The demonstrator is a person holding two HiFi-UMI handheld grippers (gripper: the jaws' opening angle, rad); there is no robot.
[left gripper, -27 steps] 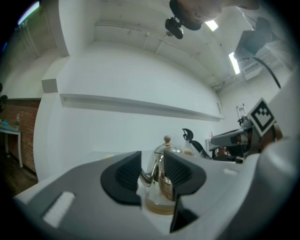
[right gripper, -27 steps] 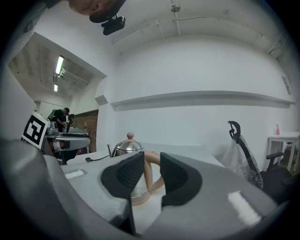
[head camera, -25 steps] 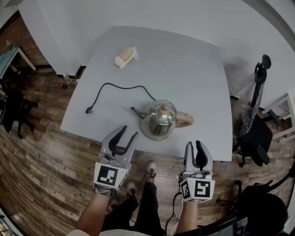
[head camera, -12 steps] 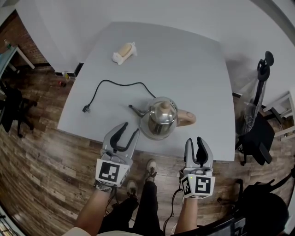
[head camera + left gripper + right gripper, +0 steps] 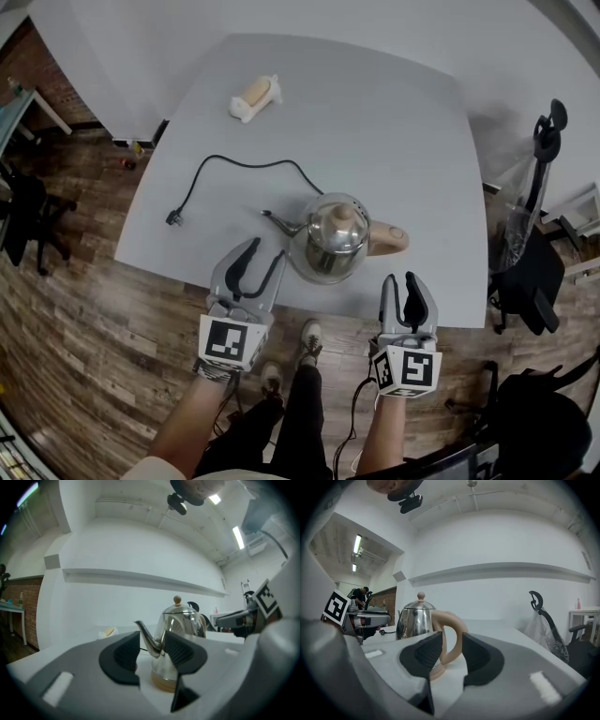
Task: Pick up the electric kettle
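Note:
The electric kettle (image 5: 336, 234) is shiny steel with a beige handle (image 5: 389, 237) to the right and a thin spout (image 5: 281, 223) to the left. It stands near the front edge of the grey table (image 5: 394, 122). Its black cord (image 5: 239, 164) runs left to a loose plug (image 5: 173, 218). My left gripper (image 5: 264, 253) is at the table's near edge, just short of the spout, and its jaws have just been opening with nothing between them. My right gripper (image 5: 400, 281) sits below the handle, its jaws also just widened and empty. The kettle (image 5: 183, 620) stands ahead of the left gripper (image 5: 152, 641); the handle (image 5: 452, 625) stands ahead of the right gripper (image 5: 452, 648).
A small beige and white soft toy (image 5: 255, 97) lies at the table's far left. Right of the table stand a black office chair (image 5: 525, 281) and an upright black stand (image 5: 544, 141). Wooden floor surrounds the table, and my legs and shoes (image 5: 307, 339) are below its front edge.
Both grippers have sunk a little and edged nearer the kettle at the table's front edge. Their jaws look slightly wider. The kettle has not moved.

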